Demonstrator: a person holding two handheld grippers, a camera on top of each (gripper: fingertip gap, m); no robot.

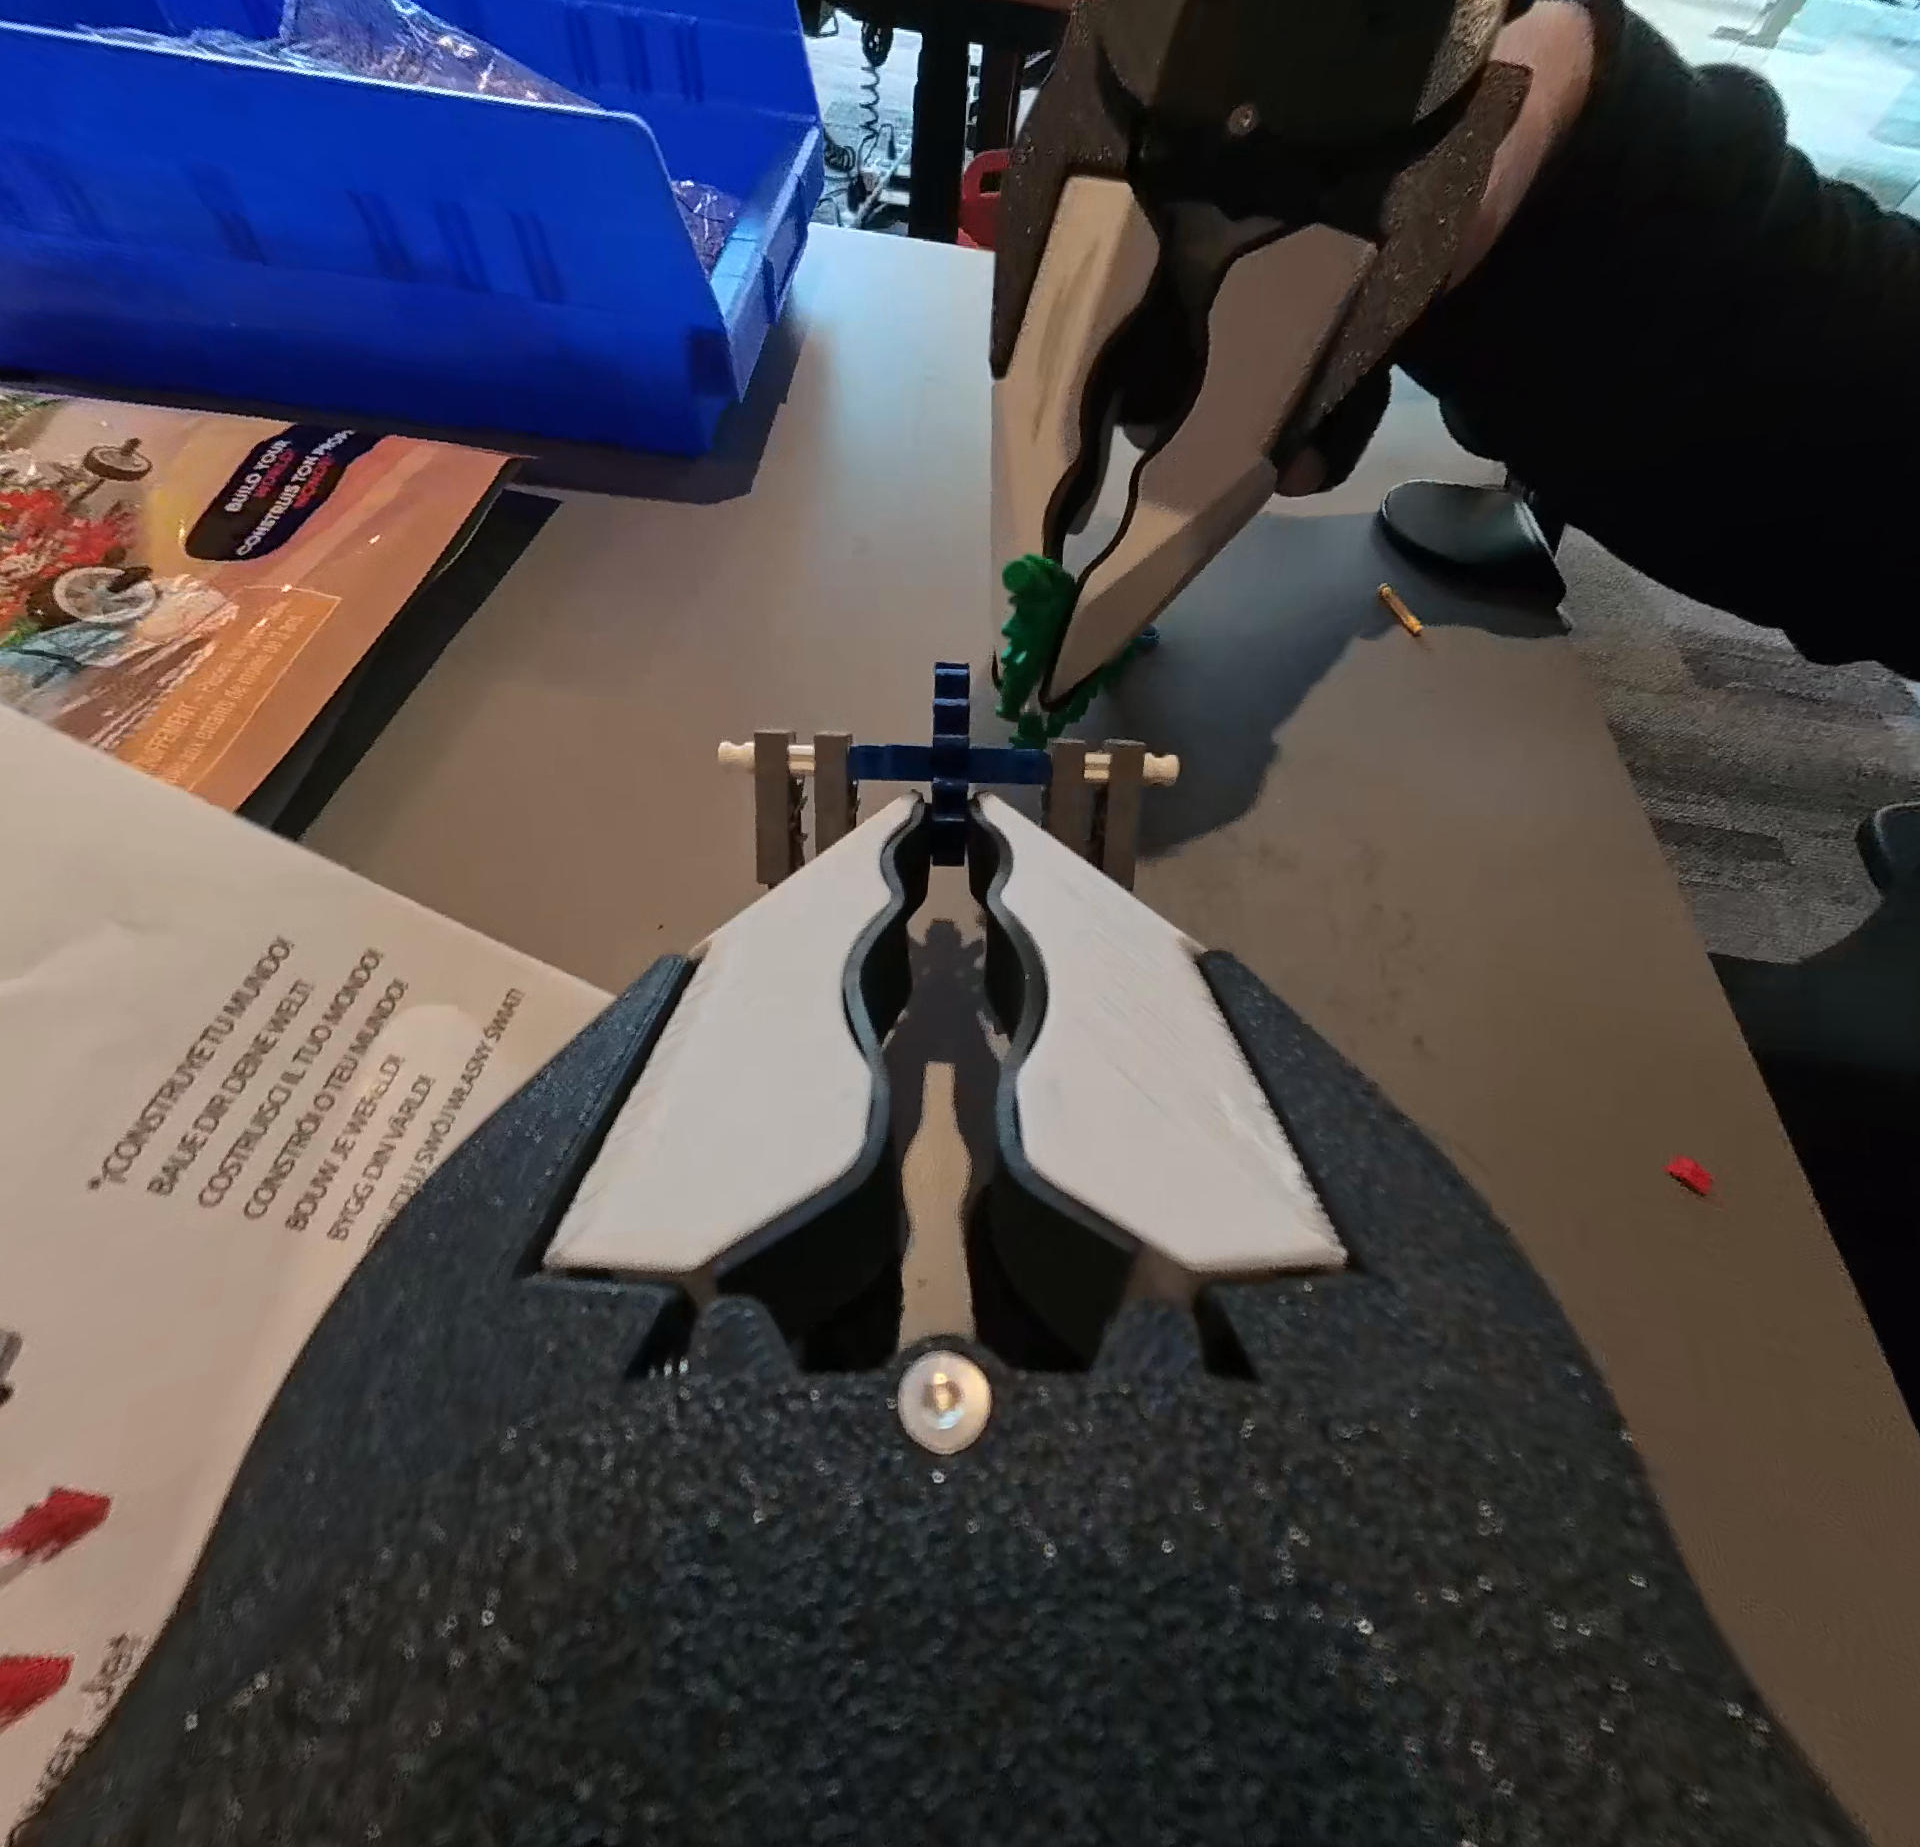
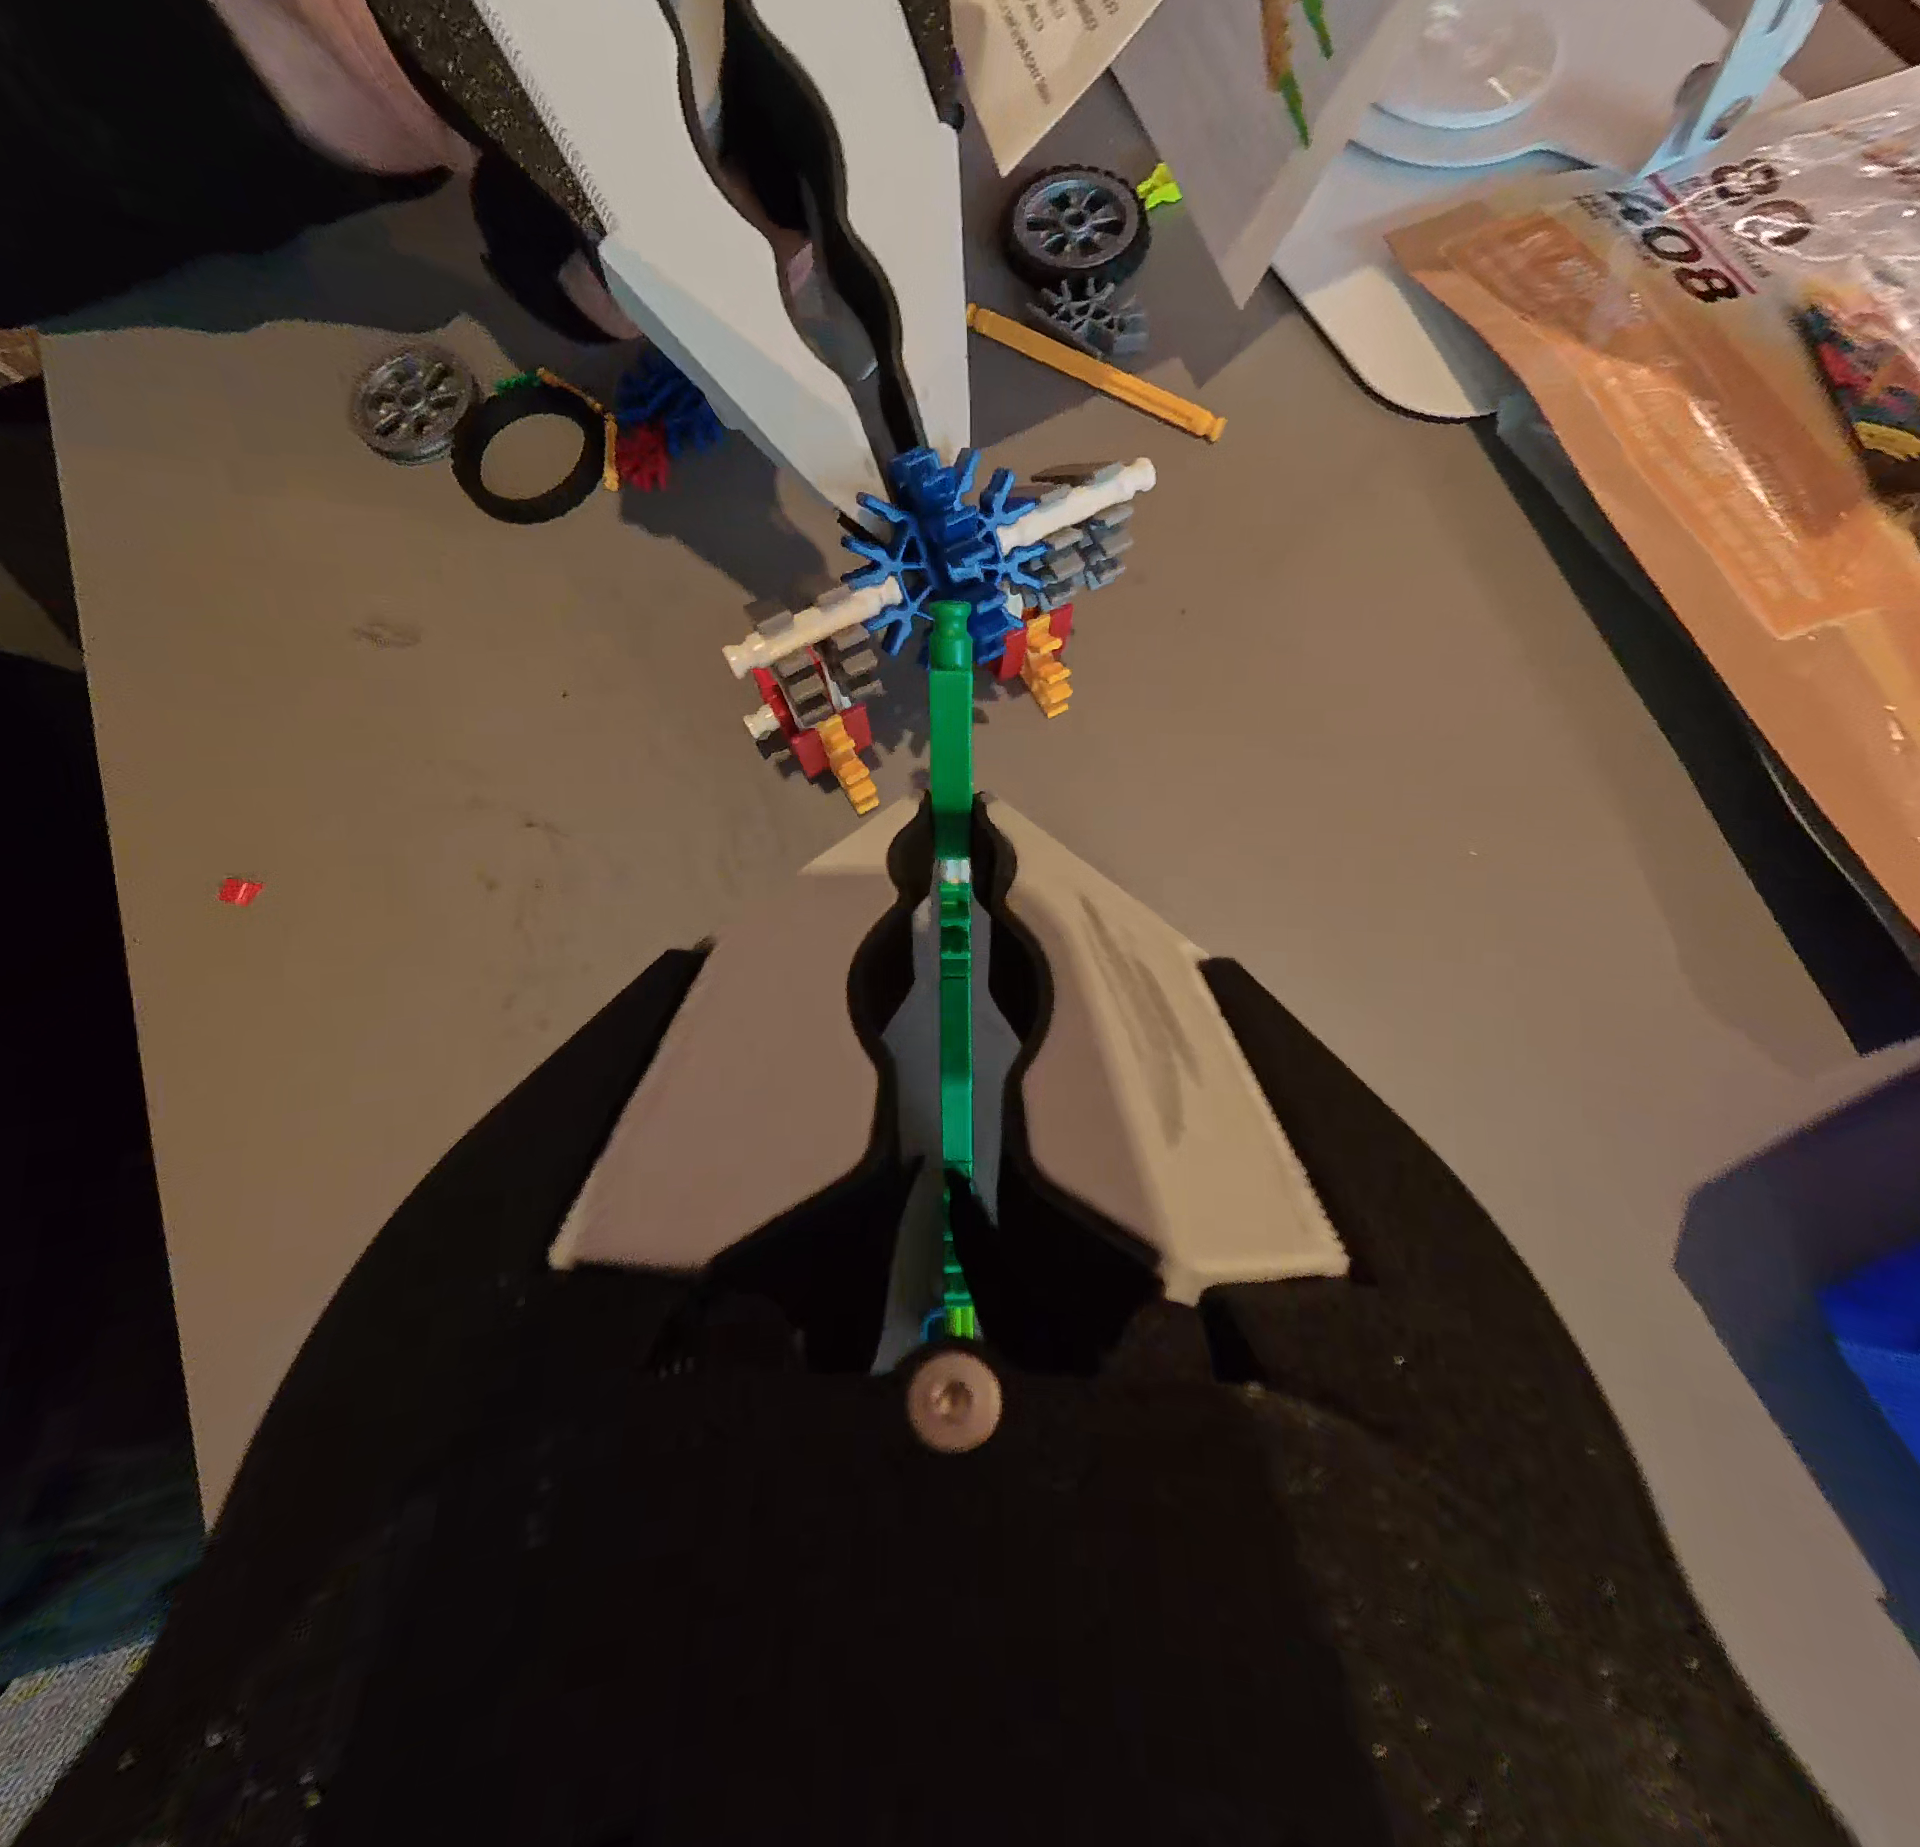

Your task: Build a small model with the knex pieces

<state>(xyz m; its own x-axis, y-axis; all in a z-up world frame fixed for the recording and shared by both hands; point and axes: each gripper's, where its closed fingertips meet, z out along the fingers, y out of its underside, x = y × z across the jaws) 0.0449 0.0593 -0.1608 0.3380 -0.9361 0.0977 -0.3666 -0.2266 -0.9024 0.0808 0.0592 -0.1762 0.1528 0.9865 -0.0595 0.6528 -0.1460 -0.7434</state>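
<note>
A small construction-toy assembly (image 2: 935, 571) stands on the grey table: a blue snowflake connector (image 1: 948, 758) in the middle of a white rod, with grey, red and yellow connectors at each end. My left gripper (image 1: 948, 810) is shut on the blue connector; it also shows in the right wrist view (image 2: 914, 478), coming in from above. My right gripper (image 2: 954, 810) is shut on a green rod (image 2: 954, 717), whose tip touches the blue connector. The right gripper also shows in the left wrist view (image 1: 1044, 685), with a green piece (image 1: 1034, 634) at its tips, just behind the assembly.
A blue bin (image 1: 416, 239) sits at the back left over a printed box (image 1: 208, 571) and a leaflet (image 1: 208, 1070). Loose parts lie around: wheels (image 2: 1081, 223), a tyre (image 2: 530, 457), a yellow rod (image 2: 1091, 369), a red chip (image 2: 239, 891). A clear parts bag (image 2: 1714, 395) lies at the right. There is about 5 cm between the tips of the two grippers.
</note>
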